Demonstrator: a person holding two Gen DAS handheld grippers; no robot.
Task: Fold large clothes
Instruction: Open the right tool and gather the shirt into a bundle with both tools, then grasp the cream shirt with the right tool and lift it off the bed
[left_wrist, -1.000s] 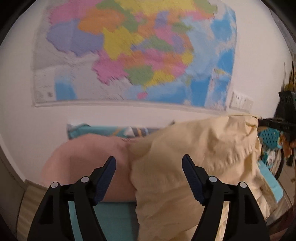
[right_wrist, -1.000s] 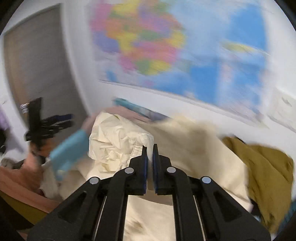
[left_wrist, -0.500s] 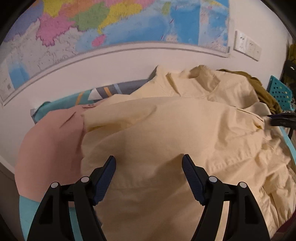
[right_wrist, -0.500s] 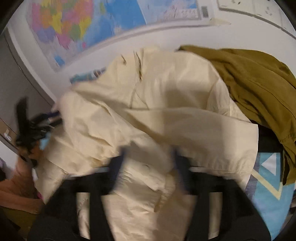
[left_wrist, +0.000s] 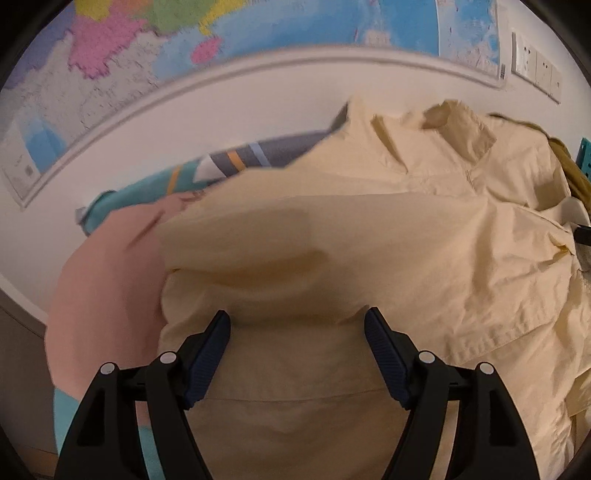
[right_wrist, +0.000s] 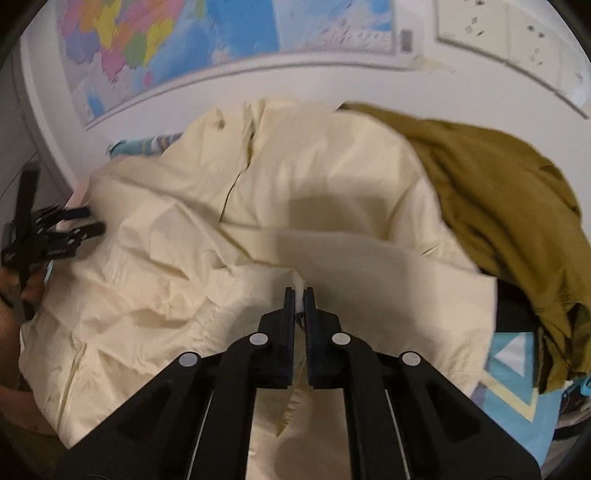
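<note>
A large pale yellow shirt lies spread and rumpled on the bed, collar toward the wall; it fills the right wrist view too. My left gripper is open and empty, its blue-padded fingers just above the shirt's near part. My right gripper is shut on a fold of the yellow shirt at its near right side. The left gripper also shows at the left edge of the right wrist view.
A pink garment lies left of the shirt. An olive-green garment is heaped on the right. The bed has a blue patterned cover. A wall with a coloured map stands right behind the bed.
The shirt came down from being held up and now lies spread on the bed. Both views tilted downward and closer. The right gripper looked blurred and apart half a second ago and is shut now.
</note>
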